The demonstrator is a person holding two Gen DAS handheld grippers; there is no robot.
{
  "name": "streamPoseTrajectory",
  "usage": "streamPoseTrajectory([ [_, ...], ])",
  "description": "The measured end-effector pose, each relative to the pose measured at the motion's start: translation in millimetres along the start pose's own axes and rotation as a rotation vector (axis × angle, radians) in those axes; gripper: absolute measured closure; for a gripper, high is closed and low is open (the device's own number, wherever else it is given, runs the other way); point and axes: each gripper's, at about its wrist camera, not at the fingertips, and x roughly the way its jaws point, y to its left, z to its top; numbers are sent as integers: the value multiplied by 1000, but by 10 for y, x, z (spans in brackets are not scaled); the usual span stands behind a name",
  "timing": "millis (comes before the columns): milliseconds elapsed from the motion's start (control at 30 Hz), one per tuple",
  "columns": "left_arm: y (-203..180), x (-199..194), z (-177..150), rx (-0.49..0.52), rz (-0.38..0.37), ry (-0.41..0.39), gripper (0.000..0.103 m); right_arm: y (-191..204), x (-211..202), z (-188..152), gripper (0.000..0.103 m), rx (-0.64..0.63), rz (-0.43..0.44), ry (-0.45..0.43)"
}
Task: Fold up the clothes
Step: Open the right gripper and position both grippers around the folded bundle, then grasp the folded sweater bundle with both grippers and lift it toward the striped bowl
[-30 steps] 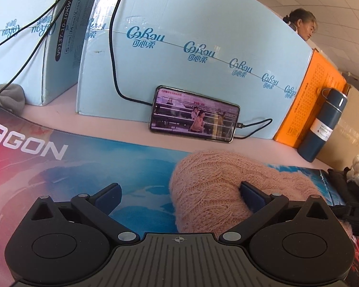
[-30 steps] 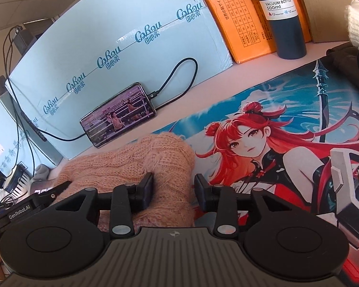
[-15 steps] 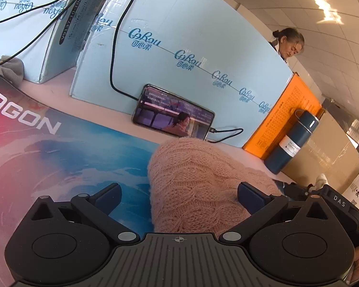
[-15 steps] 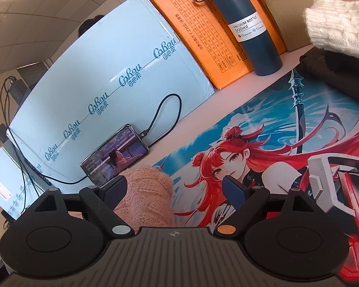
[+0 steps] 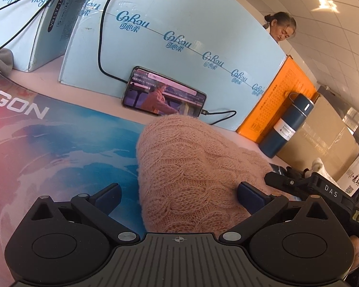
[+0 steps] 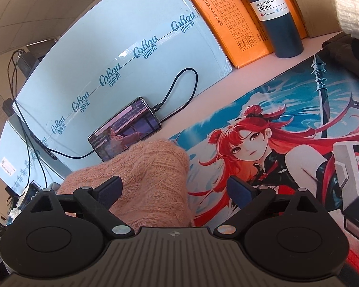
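Note:
A folded pink knit sweater (image 5: 191,162) lies in a thick bundle on the printed desk mat (image 5: 59,143). My left gripper (image 5: 179,191) is open wide over its left end, with the knit between the fingers and a gap beside the left finger. In the right wrist view the same sweater (image 6: 150,167) fills the left half of the span of my right gripper (image 6: 174,184). Its jaws are opening, and the right finger stands over the bare mat (image 6: 251,119), clear of the knit. The right gripper's body (image 5: 323,189) shows at the right edge of the left wrist view.
A phone (image 5: 164,98) on a cable leans against light blue boxes (image 5: 179,35) at the back. An orange box (image 6: 227,24) and a dark vacuum bottle (image 6: 277,16) stand further right. Dark clothing (image 6: 347,52) and a white knit (image 6: 351,7) lie at the mat's right end. A person (image 5: 281,27) is behind the boxes.
My right gripper was shut on the sweater's edge and has opened wide, letting it go. The left gripper stayed open over the bundle.

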Motion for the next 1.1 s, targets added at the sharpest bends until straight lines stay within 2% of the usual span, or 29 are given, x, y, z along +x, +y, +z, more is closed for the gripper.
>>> streamPoseTrajectory([
  [200, -54, 33, -37, 25, -34, 30, 0, 63, 78, -34, 9, -17, 56, 24],
  [367, -83, 61, -67, 40, -62, 36, 0, 102, 129, -60, 10, -1, 176, 101],
  [433, -77, 62, -73, 35, -71, 32, 0, 122, 140, -80, 14, 5, 216, 131],
  [500, -65, 59, -70, 29, -71, 26, 1, 141, 138, -95, 22, 6, 238, 145],
  [533, -64, 55, -67, 30, -68, 19, 3, 148, 131, -98, 29, 5, 244, 144],
  [600, -67, 33, -60, 37, -64, 1, 15, 161, 117, -106, 44, 3, 255, 144],
  [700, -80, -22, -39, 59, -68, -29, 36, 190, 91, -113, 53, -8, 262, 133],
  [800, -91, -94, -7, 81, -75, -59, 51, 263, 55, -104, 59, -30, 253, 106],
  [967, -9, -314, 123, 70, -63, -148, 52, 496, 79, -41, 62, -45, 276, 102],
  [1100, 243, -526, 257, -24, -74, -224, 52, 769, 178, 1, 62, -61, 313, 109],
])
